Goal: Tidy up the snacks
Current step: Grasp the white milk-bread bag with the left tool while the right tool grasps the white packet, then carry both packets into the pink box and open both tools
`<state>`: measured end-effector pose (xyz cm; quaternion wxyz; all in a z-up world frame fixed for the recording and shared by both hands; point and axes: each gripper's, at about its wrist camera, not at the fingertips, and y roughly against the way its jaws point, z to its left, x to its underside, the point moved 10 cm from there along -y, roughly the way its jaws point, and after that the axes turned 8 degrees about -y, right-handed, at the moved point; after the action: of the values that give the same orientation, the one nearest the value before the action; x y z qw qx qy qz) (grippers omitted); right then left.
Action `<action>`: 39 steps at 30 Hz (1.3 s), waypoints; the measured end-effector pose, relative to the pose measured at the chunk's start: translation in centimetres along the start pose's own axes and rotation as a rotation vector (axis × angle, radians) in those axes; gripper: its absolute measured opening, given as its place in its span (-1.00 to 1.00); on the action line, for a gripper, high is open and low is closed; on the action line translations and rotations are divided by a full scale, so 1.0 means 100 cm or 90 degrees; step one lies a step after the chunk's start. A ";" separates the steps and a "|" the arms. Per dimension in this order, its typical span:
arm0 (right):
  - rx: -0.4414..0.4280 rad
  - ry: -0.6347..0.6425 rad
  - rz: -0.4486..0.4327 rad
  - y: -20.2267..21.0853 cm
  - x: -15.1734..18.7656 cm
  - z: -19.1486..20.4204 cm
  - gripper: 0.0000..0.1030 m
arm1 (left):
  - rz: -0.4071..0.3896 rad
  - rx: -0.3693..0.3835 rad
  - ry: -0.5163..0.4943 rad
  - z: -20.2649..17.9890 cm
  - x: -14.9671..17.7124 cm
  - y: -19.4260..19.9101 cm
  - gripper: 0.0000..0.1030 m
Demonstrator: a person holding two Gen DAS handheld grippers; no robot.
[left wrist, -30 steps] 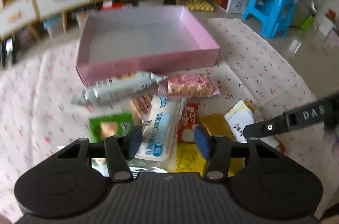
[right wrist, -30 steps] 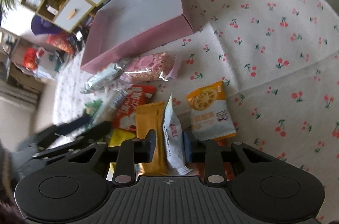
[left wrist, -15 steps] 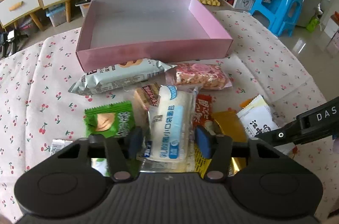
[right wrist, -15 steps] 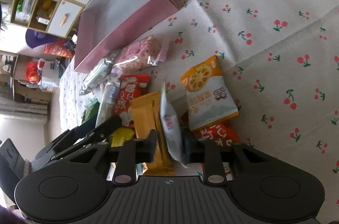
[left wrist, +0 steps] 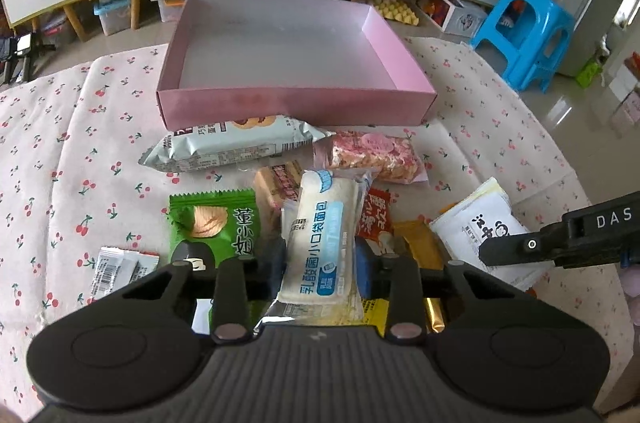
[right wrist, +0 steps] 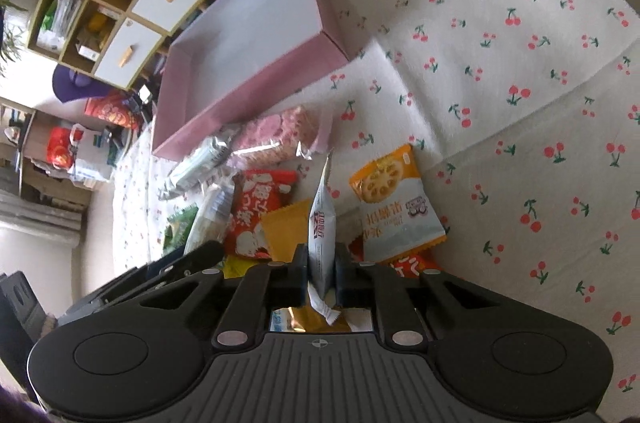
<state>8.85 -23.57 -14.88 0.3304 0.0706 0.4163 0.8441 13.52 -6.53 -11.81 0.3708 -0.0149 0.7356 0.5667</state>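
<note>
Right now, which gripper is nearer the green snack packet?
Left. The left gripper, jaws just closing on the white bread pack, sits right beside the green snack packet. The right gripper pinches a white sachet across the pile.

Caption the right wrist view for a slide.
Right gripper pinches a white snack packet on edge, pink box empty.

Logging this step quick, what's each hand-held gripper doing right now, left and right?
Left hand-held gripper: its jaws have just been closing on the white and blue bread packet.
Right hand-held gripper: shut on the thin white snack packet, held edge-on.
</note>
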 end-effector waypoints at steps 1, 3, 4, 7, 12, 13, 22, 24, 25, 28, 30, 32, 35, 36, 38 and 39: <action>-0.002 -0.003 -0.004 0.002 -0.001 0.000 -0.76 | -0.001 -0.001 0.002 0.000 -0.001 0.001 -0.40; -0.006 -0.007 -0.011 0.005 -0.003 0.001 -0.76 | -0.002 0.001 0.009 0.000 -0.002 0.003 -0.42; -0.008 -0.008 -0.014 0.006 -0.005 0.002 -0.76 | -0.002 0.003 0.014 0.001 -0.002 0.005 -0.42; -0.015 -0.013 -0.025 0.011 -0.008 0.005 -0.76 | -0.007 0.006 0.023 0.001 -0.004 0.008 -0.43; -0.033 -0.022 -0.045 0.018 -0.015 0.015 -0.76 | -0.032 0.006 0.027 -0.001 -0.012 0.020 -0.44; -0.038 -0.025 -0.046 0.018 -0.016 0.017 -0.76 | -0.038 0.003 0.028 -0.001 -0.014 0.022 -0.44; -0.089 -0.076 -0.076 0.013 -0.041 0.039 -0.76 | -0.068 -0.030 0.073 0.022 -0.036 0.025 -0.45; -0.110 -0.101 -0.081 0.010 -0.047 0.044 -0.76 | -0.074 -0.044 0.074 0.030 -0.043 0.025 -0.45; -0.130 -0.128 -0.081 0.007 -0.051 0.047 -0.76 | -0.078 -0.048 0.074 0.033 -0.047 0.024 -0.45; -0.157 -0.176 -0.079 -0.006 -0.062 0.054 -0.76 | -0.082 -0.061 0.079 0.044 -0.062 0.016 -0.45; -0.152 -0.177 -0.096 -0.011 -0.073 0.058 -0.76 | -0.082 -0.072 0.080 0.050 -0.072 0.010 -0.46; -0.158 -0.173 -0.116 -0.013 -0.087 0.064 -0.76 | -0.084 -0.081 0.075 0.052 -0.080 0.006 -0.46; -0.192 -0.181 -0.129 -0.020 -0.108 0.070 -0.76 | -0.090 -0.074 0.083 0.056 -0.095 -0.003 -0.46; -0.198 -0.187 -0.134 -0.023 -0.114 0.070 -0.76 | -0.092 -0.074 0.088 0.058 -0.100 -0.007 -0.46; -0.199 -0.189 -0.141 -0.033 -0.125 0.068 -0.75 | -0.094 -0.083 0.084 0.059 -0.108 -0.015 -0.46; -0.194 -0.184 -0.141 -0.038 -0.127 0.067 -0.76 | -0.097 -0.089 0.076 0.059 -0.111 -0.018 -0.46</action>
<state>23.19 -25.30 -11.42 0.4842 0.0938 0.2373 0.8369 25.48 -6.58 -7.58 0.3659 -0.1303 0.7121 0.5849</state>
